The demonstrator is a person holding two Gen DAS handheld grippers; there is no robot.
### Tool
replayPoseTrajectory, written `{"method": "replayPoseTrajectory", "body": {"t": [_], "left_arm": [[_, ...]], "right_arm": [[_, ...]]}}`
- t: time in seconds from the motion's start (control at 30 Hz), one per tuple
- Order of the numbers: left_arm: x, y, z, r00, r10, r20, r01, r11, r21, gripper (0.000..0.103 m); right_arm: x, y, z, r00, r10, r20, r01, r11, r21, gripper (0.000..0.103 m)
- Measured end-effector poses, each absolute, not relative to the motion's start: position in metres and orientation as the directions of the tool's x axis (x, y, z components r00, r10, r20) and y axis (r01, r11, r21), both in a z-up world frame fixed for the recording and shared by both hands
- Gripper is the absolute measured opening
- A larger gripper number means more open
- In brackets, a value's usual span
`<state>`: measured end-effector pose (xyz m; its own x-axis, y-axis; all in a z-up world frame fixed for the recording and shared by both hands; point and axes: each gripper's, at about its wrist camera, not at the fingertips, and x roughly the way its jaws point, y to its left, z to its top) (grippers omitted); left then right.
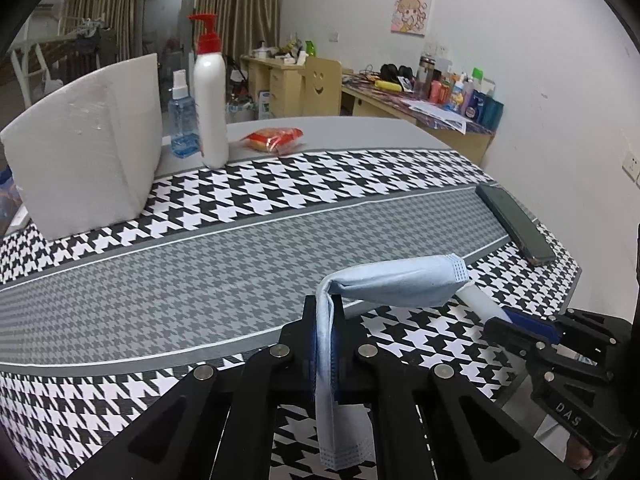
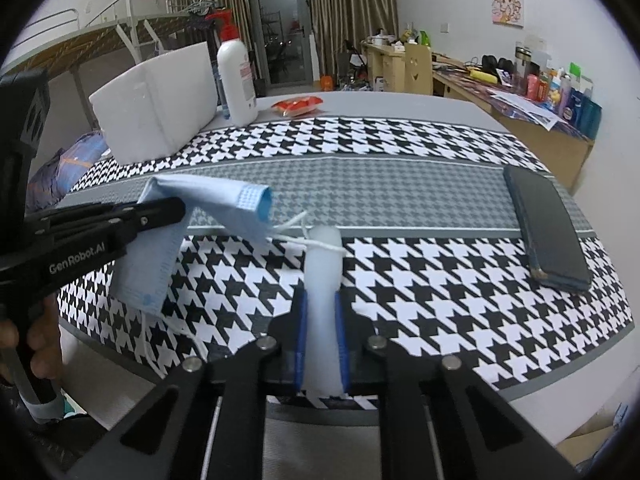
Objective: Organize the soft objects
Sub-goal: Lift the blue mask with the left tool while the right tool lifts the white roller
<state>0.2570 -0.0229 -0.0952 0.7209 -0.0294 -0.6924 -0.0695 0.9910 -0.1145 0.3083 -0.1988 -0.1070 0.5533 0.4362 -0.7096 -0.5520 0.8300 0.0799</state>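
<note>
The left gripper [image 1: 325,312] is clamped on a light blue face mask [image 1: 394,282], the fabric pinched flat between its jaws; one half of the mask hangs below the jaws, the other juts toward three o'clock above the houndstooth tablecloth [image 1: 240,192]. In the right wrist view the right gripper [image 2: 322,304] is closed on a pale, whitish tube-shaped object [image 2: 322,276] that stands out past the fingertips toward twelve o'clock, with the mask's white ear loop [image 2: 316,242] wrapped round its far end. A dark phone [image 2: 546,224] lies at three o'clock on the cloth. At eleven o'clock stand a white foam block [image 2: 160,104] and a white pump bottle [image 2: 237,80], with a red snack packet [image 2: 298,105] just beside the bottle.
</note>
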Motion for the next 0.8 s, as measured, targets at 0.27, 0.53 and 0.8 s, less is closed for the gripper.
{"method": "replayPoseTrajectory", "body": {"t": [0.27,0.53,0.8], "left_arm": [[0.252,-0.006,-0.086,0.739,0.015,-0.673,-0.123,0.986,-0.113,0.005],[0.242,0.007,-0.079,0.753,0.050,-0.656,-0.162,0.980,-0.112,0.005],[0.235,0.022,-0.074,0.760,0.092,-0.644,-0.207,0.973,-0.106,0.005]], "right_arm": [[0.305,-0.205,-0.100,0.553,0.463,-0.693,-0.556,0.824,0.108,0.017],[0.302,-0.207,-0.095,0.567,0.462,-0.682,-0.551,0.828,0.103,0.017],[0.295,-0.206,-0.091,0.574,0.469,-0.671,-0.557,0.824,0.100,0.017]]}}
